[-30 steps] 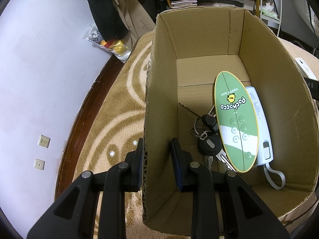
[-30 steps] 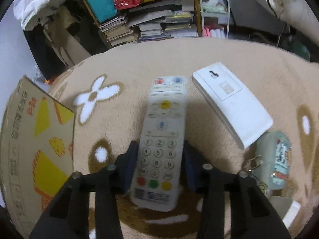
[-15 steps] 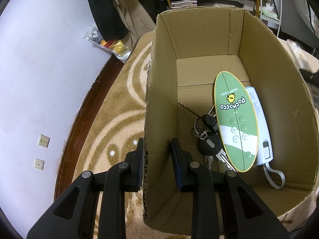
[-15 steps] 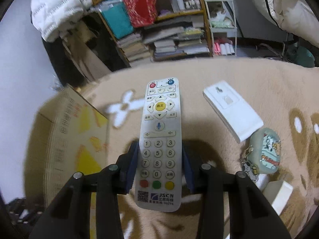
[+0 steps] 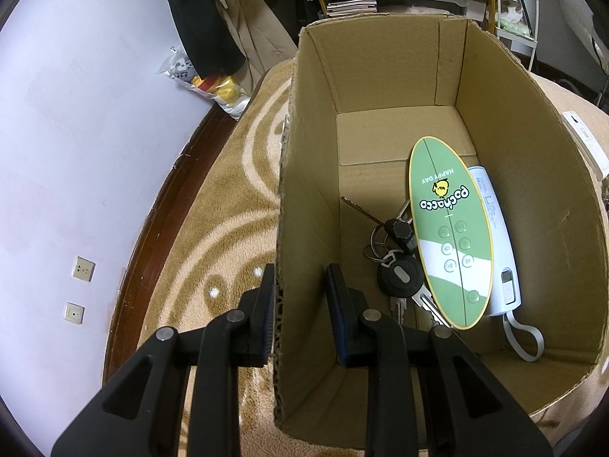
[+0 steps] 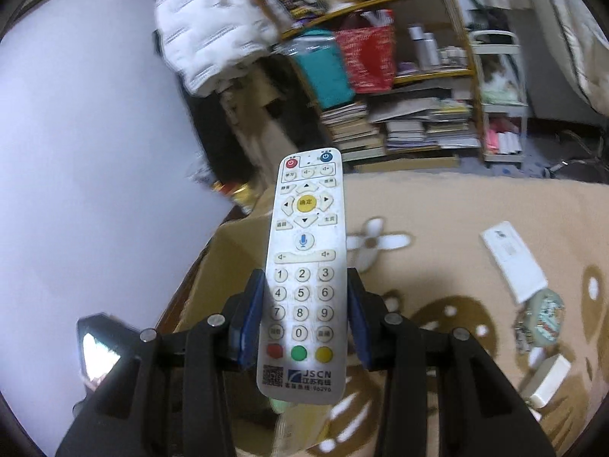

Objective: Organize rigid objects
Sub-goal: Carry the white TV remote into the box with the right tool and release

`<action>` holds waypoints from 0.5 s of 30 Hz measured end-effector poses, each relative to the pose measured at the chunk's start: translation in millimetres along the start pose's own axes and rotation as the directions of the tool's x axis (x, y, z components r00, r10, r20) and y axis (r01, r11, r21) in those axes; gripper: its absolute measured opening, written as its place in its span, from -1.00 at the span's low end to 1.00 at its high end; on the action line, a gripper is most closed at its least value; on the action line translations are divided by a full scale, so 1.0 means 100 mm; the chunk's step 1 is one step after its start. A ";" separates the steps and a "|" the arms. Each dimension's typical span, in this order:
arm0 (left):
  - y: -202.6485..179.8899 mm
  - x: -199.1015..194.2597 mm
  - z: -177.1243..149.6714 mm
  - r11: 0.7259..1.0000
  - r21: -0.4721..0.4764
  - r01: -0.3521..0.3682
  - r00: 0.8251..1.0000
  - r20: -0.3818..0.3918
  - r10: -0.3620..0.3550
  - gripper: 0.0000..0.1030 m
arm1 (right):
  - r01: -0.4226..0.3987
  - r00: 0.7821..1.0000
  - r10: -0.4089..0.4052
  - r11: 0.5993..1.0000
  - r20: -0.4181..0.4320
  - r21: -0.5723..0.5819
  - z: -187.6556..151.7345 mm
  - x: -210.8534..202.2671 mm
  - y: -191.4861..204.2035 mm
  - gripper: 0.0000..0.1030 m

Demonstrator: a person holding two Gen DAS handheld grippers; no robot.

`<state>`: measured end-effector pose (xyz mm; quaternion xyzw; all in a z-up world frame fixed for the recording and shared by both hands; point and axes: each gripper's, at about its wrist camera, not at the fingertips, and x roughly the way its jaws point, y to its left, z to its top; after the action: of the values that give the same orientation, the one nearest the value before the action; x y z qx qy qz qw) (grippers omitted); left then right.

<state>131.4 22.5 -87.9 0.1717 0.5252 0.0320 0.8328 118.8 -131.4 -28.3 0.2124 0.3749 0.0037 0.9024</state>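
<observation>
— Where's the remote (image 6: 304,266) right now?

— Up off the rug, clamped between the pads of the right gripper (image 6: 304,316) at its number keys. Its long axis runs straight out along the fingers toward twelve o'clock, power button farthest away.

— And the box?

— From the right wrist, the cardboard box (image 6: 224,266) sits low at about ten o'clock, partly behind the remote. So I'd judge the carry goes leftward and down, and the remote should fit lengthwise.

— Is anyone steadying the box?

— The left gripper (image 5: 298,304) straddles the near left wall of the box (image 5: 304,190), one finger outside and one inside. The outer pad touches the cardboard, but the inner one shows a gap, so whether it's truly pinching, I cannot tell.

— What's already in there?

— At about two o'clock from the left gripper: a bunch of keys (image 5: 396,262), a green oval card (image 5: 449,228) lying over them, and a white device with a strap (image 5: 498,259) under the card against the right wall. The far end of the floor is bare.

— Anything left outside?

— A white flat box (image 6: 510,262) and a small patterned pouch (image 6: 544,316) on the rug, around three o'clock.
</observation>
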 end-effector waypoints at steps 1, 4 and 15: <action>0.00 0.00 0.00 1.000 0.001 -0.001 1.000 0.000 0.001 -0.52 | -0.014 1.000 0.014 1.000 -0.011 -0.013 -0.03 0.02 0.06 -0.15; 0.01 0.00 0.00 1.000 0.000 0.000 1.000 0.001 0.000 -0.52 | -0.031 0.999 0.029 0.998 -0.046 -0.052 -0.09 0.12 0.21 -0.15; 0.03 0.01 -0.01 1.000 -0.004 0.004 1.000 0.001 -0.004 -0.52 | -0.043 0.991 0.032 0.996 -0.131 -0.081 -0.23 0.37 0.20 -0.17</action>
<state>131.6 26.0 -87.5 0.1692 0.5249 0.0314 0.8336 133.4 -98.0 -59.9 0.1806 0.4281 0.0504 0.8841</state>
